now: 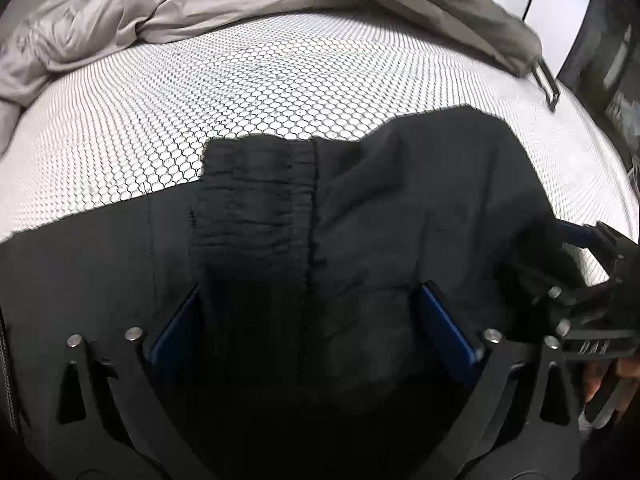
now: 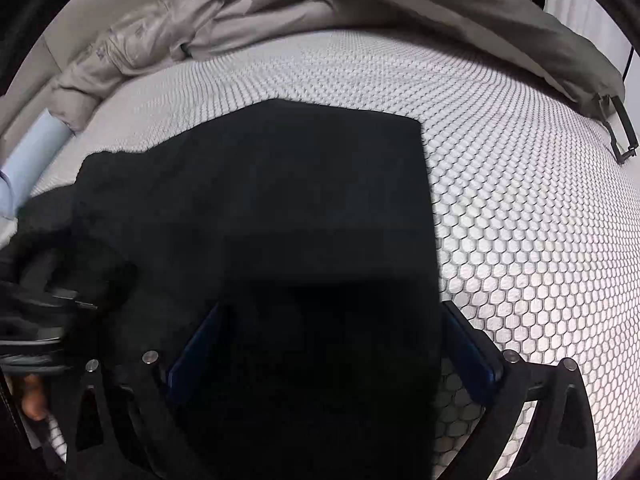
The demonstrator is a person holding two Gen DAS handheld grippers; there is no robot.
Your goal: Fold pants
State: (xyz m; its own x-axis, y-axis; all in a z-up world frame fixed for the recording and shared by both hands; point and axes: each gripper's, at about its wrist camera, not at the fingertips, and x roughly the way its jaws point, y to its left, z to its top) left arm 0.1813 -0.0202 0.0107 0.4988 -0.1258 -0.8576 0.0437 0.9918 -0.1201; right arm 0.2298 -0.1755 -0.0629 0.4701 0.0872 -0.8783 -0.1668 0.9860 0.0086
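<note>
The black pants (image 1: 360,220) lie on a white honeycomb-patterned mattress (image 1: 200,100), with the elastic waistband (image 1: 256,200) bunched up in the left wrist view. My left gripper (image 1: 316,320) stands wide open over the pants, blue pads (image 1: 448,320) on either side of the cloth. My right gripper (image 2: 332,344) is also wide open over a flat folded part of the pants (image 2: 300,200), its right finger (image 2: 472,344) over the mattress (image 2: 520,200). The right gripper also shows at the right edge of the left wrist view (image 1: 592,280).
A crumpled grey-beige duvet (image 1: 180,8) lies along the far side of the mattress, also in the right wrist view (image 2: 280,12). A strap with a black buckle (image 1: 546,84) hangs at the far right. A light blue sleeve (image 2: 28,160) shows at the left.
</note>
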